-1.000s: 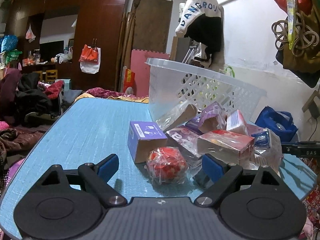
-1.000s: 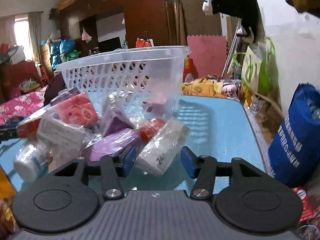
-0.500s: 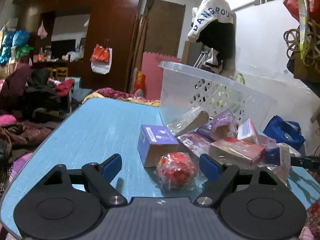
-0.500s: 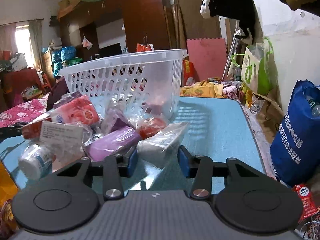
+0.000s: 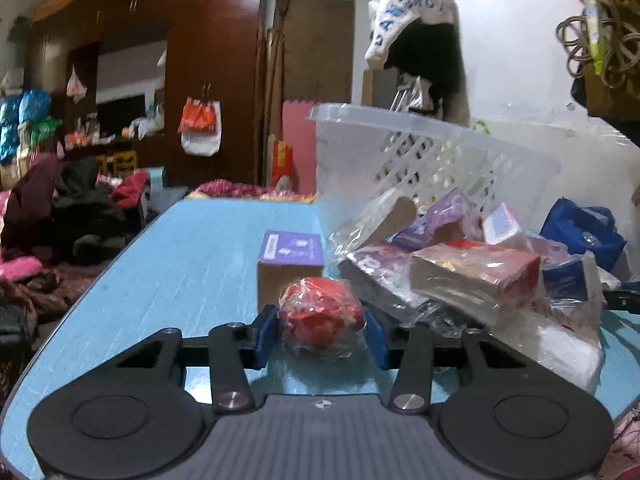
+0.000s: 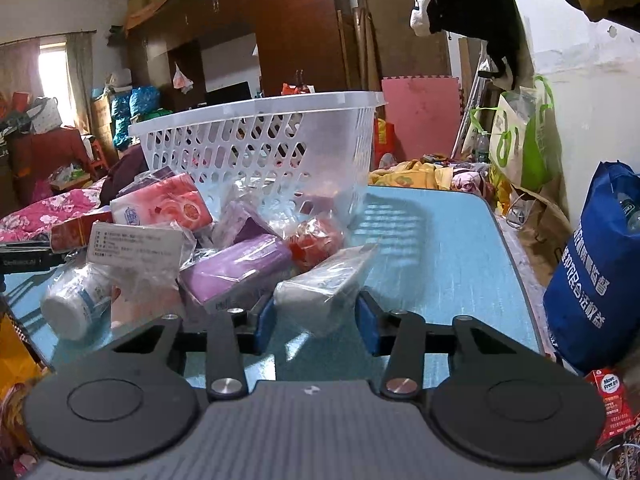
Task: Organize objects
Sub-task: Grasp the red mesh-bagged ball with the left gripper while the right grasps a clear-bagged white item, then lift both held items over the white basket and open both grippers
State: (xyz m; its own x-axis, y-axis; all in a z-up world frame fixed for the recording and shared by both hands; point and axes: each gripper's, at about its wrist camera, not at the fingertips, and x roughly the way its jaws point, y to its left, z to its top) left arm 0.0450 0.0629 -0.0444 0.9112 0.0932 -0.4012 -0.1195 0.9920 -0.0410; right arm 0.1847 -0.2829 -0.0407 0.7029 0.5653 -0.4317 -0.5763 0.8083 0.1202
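The left gripper [image 5: 322,330] is closing its fingers across a soft, slippery plastic-wrapped red ball [image 5: 321,317]; the right gripper [image 6: 316,320] clamps a crinkly bagged white tube [image 6: 324,284].

A red carton [image 6: 610,400] at the lower right of the right wrist view reads "Move Free", the blue bag [image 6: 592,276] beside it bears white Chinese characters, and the white garment [image 5: 404,12] hanging on the wall carries blue letters, roughly "DANGROU", partly folded.
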